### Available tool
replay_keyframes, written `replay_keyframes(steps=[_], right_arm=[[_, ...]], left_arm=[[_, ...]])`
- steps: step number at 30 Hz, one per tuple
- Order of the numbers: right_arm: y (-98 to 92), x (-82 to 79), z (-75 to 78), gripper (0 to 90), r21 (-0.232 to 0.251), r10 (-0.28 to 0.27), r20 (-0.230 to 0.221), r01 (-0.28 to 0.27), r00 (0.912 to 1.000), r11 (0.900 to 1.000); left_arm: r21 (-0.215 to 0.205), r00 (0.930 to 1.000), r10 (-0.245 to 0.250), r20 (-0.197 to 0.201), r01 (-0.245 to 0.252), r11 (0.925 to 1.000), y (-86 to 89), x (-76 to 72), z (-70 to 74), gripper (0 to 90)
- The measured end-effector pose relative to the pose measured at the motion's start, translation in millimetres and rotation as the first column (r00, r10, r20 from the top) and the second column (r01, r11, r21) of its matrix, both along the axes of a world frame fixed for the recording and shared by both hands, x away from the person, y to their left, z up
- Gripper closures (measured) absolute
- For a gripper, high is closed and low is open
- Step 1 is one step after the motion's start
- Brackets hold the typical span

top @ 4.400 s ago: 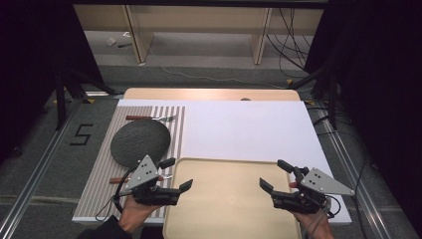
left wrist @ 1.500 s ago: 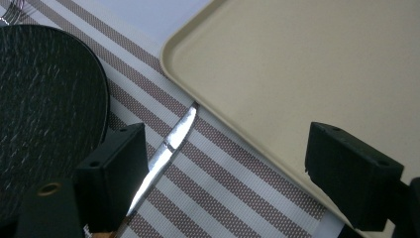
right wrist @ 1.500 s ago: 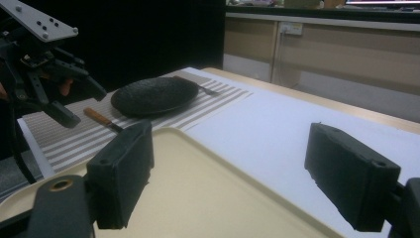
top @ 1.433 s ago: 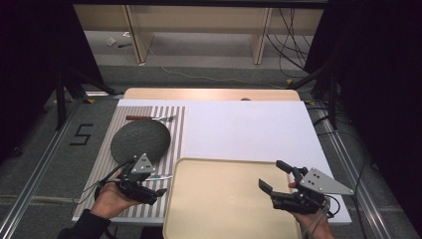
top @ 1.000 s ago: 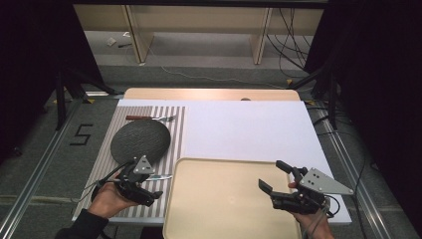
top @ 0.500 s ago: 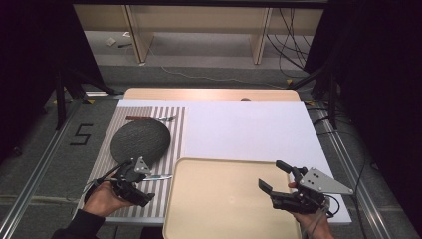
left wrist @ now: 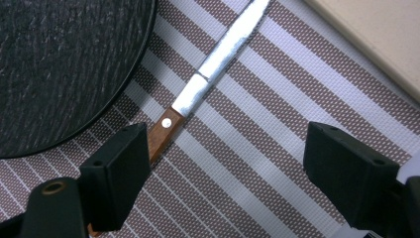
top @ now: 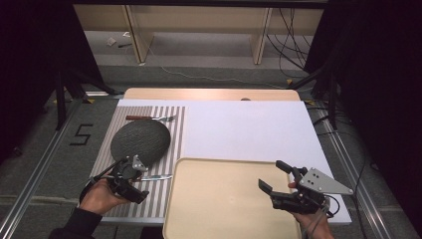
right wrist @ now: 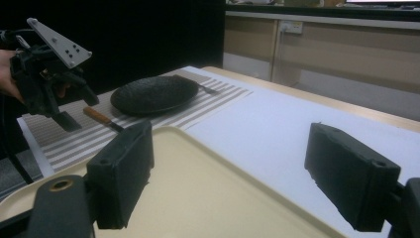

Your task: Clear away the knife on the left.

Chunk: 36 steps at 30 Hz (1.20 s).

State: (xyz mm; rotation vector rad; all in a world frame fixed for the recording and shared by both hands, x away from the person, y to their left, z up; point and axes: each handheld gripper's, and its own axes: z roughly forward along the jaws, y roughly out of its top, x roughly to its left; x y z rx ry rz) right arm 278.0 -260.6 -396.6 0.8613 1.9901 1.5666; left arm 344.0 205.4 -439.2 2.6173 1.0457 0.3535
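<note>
A knife with a wooden handle and a steel blade lies on the striped placemat, just off the rim of a dark round plate. My left gripper hangs open right above it; the handle runs under the left jaw, and nothing is held. From above, this gripper sits at the plate's near edge, with the knife blade poking out to its right. My right gripper is open and empty over the right side of the beige tray.
A fork lies across the far end of the placemat. A white mat covers the table's middle and right. Across the tray, the right gripper view takes in the plate and the left gripper.
My left gripper has left the tray's left edge, moved left over the placemat and tipped down over the knife. The right gripper has stayed put.
</note>
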Motion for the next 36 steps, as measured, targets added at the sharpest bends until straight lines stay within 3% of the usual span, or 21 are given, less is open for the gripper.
replay_keyframes(steps=[7,18,29,36], right_arm=[[0.1,0.1,-0.2,20.1,-0.002,-0.003,-0.003,0.003,1.0000,1.000],[2.2,1.1,-1.7,20.1,-0.005,-0.001,-0.009,0.001,1.0000,1.000],[2.1,1.4,-1.8,20.1,-0.004,-0.002,-0.012,0.002,0.9999,1.000],[2.2,1.9,-2.2,20.1,-0.005,-0.002,-0.012,0.002,0.9999,1.000]], left_arm=[[-0.023,0.9999,-0.001,-0.014,0.001,0.9997,8.8,4.9,0.7,18.7],[0.026,0.9993,-0.005,-0.037,0.006,0.9996,11.9,16.5,-5.7,21.7],[0.030,0.9980,-0.011,-0.062,0.013,0.9995,28.2,31.5,-9.7,24.4],[0.062,0.9932,-0.022,-0.115,0.030,0.9976,29.5,40.0,-17.0,28.5]])
